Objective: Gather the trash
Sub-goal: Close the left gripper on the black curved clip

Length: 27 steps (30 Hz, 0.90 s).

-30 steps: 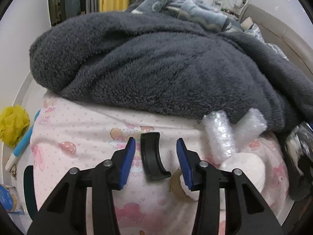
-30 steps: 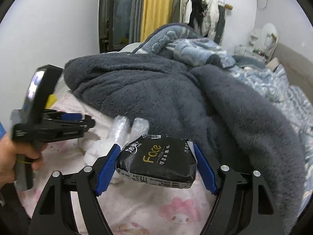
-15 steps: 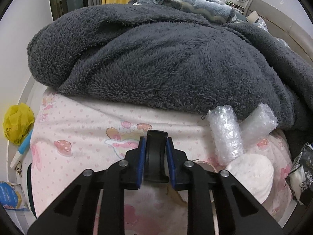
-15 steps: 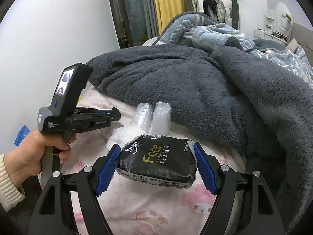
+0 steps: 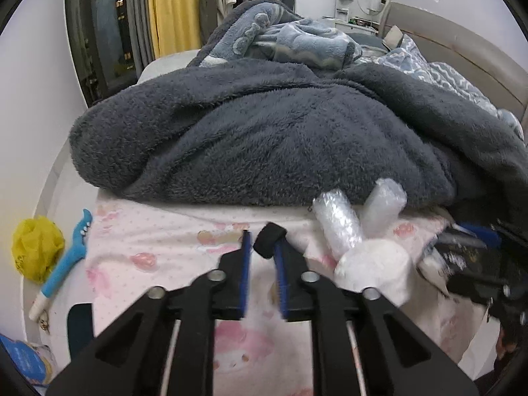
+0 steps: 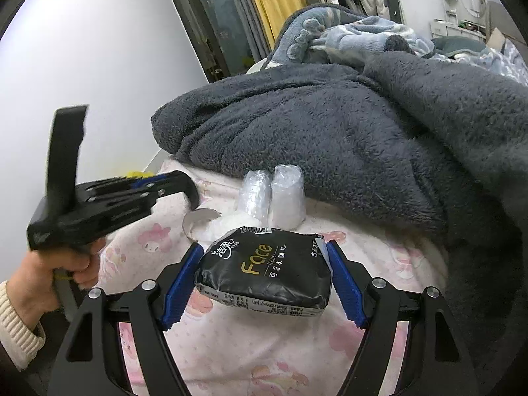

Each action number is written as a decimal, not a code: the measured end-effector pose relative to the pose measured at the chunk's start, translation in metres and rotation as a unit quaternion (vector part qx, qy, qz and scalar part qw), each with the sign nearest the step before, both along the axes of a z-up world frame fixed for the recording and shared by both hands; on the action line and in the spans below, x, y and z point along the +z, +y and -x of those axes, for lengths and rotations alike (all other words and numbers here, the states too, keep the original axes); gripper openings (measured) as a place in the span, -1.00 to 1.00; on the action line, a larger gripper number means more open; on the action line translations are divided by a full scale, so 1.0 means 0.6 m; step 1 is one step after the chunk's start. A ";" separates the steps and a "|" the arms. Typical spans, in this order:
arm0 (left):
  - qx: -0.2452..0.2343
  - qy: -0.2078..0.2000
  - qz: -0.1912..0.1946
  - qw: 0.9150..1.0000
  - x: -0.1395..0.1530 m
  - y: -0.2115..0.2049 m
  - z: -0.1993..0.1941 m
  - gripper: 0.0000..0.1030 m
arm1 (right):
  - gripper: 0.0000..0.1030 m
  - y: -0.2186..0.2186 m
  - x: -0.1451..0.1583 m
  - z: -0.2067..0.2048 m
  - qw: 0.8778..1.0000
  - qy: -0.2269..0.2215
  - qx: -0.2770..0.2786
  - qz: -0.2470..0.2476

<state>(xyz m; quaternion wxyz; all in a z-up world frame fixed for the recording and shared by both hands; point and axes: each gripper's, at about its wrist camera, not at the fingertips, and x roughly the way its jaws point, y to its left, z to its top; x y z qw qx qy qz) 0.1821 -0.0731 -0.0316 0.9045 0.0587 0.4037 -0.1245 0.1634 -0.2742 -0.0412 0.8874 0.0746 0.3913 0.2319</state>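
Observation:
My left gripper [image 5: 262, 250] is shut on a curved black plastic piece [image 5: 269, 236] and holds it lifted above the pink patterned sheet [image 5: 158, 257]; the piece juts from the fingertips, tilted right. The gripper also shows in the right wrist view [image 6: 165, 188], with the black piece [image 6: 191, 189] curling down from its tip. My right gripper [image 6: 264, 277] is shut on a black "Face" tissue pack [image 6: 264, 274] above the sheet [image 6: 270, 356]. Two bubble-wrap rolls [image 5: 336, 221] and a white crumpled wad [image 5: 376, 264] lie on the sheet by the blanket's edge.
A heaped dark grey fleece blanket [image 5: 264, 138] covers the bed behind the sheet, with a blue blanket [image 5: 280, 36] beyond. On the left a yellow crumpled bag [image 5: 36, 250] and a blue toothbrush-like stick [image 5: 66, 257] lie off the bed's edge. A round foil lid [image 6: 198, 222] lies by the wad.
My left gripper closed on the black piece and has lifted it off the sheet and pulled back. My right gripper keeps holding the tissue pack and has shifted slightly.

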 end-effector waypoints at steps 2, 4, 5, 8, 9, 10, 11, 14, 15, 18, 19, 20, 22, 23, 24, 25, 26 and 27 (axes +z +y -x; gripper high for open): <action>-0.002 0.003 0.003 1.000 0.002 0.002 0.004 -0.74 | 0.47 0.006 0.002 -0.004 1.000 0.001 0.003 -0.012; -0.004 0.010 0.024 1.000 0.008 0.010 0.006 -0.74 | 0.47 0.014 0.004 -0.006 1.000 -0.001 0.006 -0.014; -0.005 0.011 0.031 0.999 0.010 0.013 0.009 -0.78 | 0.47 0.020 0.005 -0.006 1.000 -0.002 0.006 -0.011; -0.014 0.009 0.031 0.999 0.013 0.012 0.018 -0.88 | 0.47 0.025 0.009 -0.009 1.000 -0.006 0.005 -0.010; -0.015 0.010 0.031 0.999 0.012 0.012 0.021 -0.88 | 0.47 0.024 0.011 -0.010 1.000 -0.006 0.003 -0.011; -0.016 0.010 0.030 0.999 0.011 0.011 0.023 -0.88 | 0.47 0.022 0.012 -0.011 1.000 -0.007 0.000 -0.011; -0.018 0.010 0.029 0.999 0.011 0.011 0.026 -0.88 | 0.47 0.021 0.013 -0.013 1.000 -0.007 -0.003 -0.012; -0.024 0.008 0.028 0.999 0.014 0.013 0.034 -0.96 | 0.47 0.020 0.014 -0.018 1.000 -0.007 -0.010 -0.015; -0.026 0.007 0.029 0.999 0.015 0.015 0.035 -0.96 | 0.47 0.021 0.014 -0.019 1.000 -0.007 -0.010 -0.016; -0.025 0.008 0.028 0.999 0.015 0.024 0.036 -0.97 | 0.46 0.031 0.015 -0.023 1.000 -0.007 -0.007 -0.016; -0.023 0.009 0.028 0.999 0.015 0.028 0.036 -0.98 | 0.46 0.035 0.015 -0.023 1.000 -0.008 -0.006 -0.014; -0.020 0.010 0.027 0.999 0.014 0.034 0.036 -0.98 | 0.46 0.041 0.015 -0.025 1.000 -0.007 -0.005 -0.015; -0.020 0.009 0.031 0.999 0.014 0.043 0.035 -0.96 | 0.46 0.048 0.015 -0.027 1.000 -0.007 -0.004 -0.015; -0.021 0.013 0.032 0.999 0.011 0.047 0.032 -0.91 | 0.46 0.054 0.016 -0.028 1.000 -0.008 -0.003 -0.012; -0.022 0.015 0.031 0.999 0.009 0.048 0.031 -0.71 | 0.46 0.058 0.017 -0.028 1.000 -0.009 -0.003 -0.009; -0.023 0.017 0.032 0.999 0.004 0.049 0.030 -0.58 | 0.46 0.061 0.018 -0.028 1.000 -0.011 -0.002 -0.009; -0.025 0.018 0.039 0.999 -0.001 0.050 0.028 -0.28 | 0.46 0.063 0.019 -0.028 1.000 -0.012 -0.003 -0.010; -0.029 0.022 0.050 0.998 -0.004 0.051 0.026 0.02 | 0.46 0.063 0.019 -0.029 1.000 -0.012 -0.003 -0.011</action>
